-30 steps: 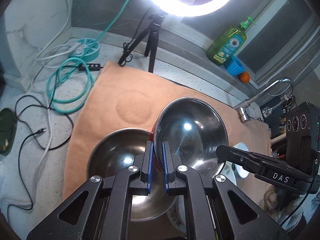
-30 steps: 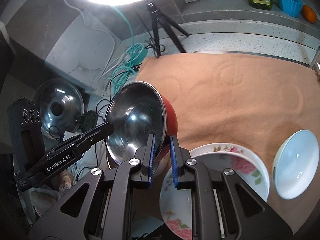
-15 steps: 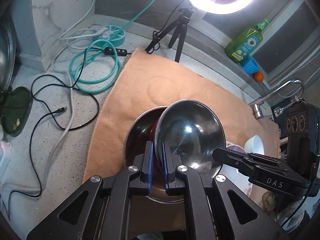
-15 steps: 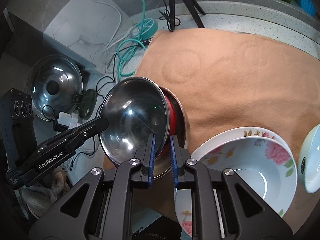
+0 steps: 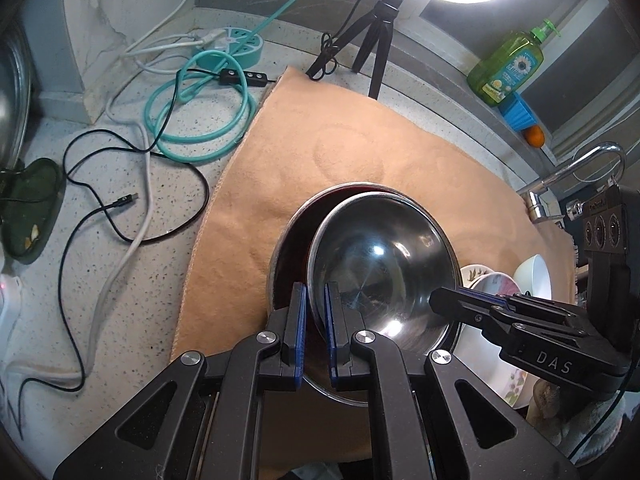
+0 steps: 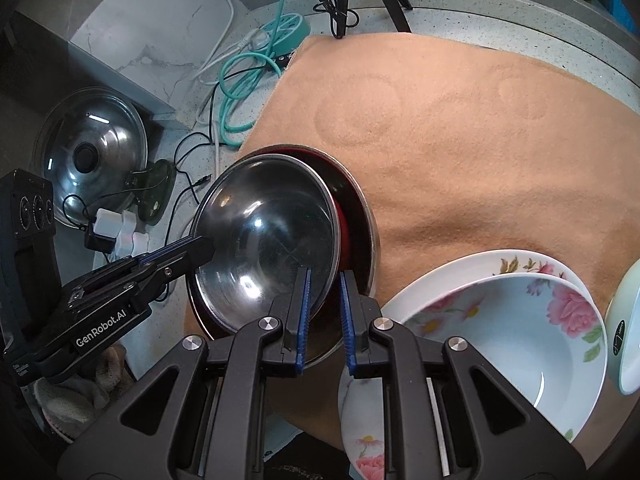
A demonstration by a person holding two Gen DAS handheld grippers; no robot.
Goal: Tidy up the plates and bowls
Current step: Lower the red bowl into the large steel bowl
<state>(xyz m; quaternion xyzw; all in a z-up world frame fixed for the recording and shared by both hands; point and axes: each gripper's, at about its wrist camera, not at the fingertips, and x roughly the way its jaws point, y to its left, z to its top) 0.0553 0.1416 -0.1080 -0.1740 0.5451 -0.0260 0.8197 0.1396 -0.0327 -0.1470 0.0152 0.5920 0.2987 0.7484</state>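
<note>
Orange mat (image 5: 288, 184) on speckled counter. Both grippers, left gripper (image 5: 315, 328) and right gripper (image 6: 323, 312), pinch the steel bowl (image 5: 380, 264) by opposite rims, tilted into a larger bowl (image 6: 360, 216). Light, rigid, slick metal; rim hold suits

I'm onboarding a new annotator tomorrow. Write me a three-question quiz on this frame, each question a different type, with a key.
1. True or false: the red-sided steel bowl is held at its rim by both the left gripper and the right gripper.
2. Multiple choice: what lies directly under that bowl? A) a bigger steel bowl B) the flowered white plate C) bare orange cloth
3. Fill in: the green soap bottle stands on the ledge beside a blue cup and a small ______ fruit.

Key: 1 true, one gripper on each side of the rim. 2 A; the held bowl sits tilted in it. 3 orange.
</note>
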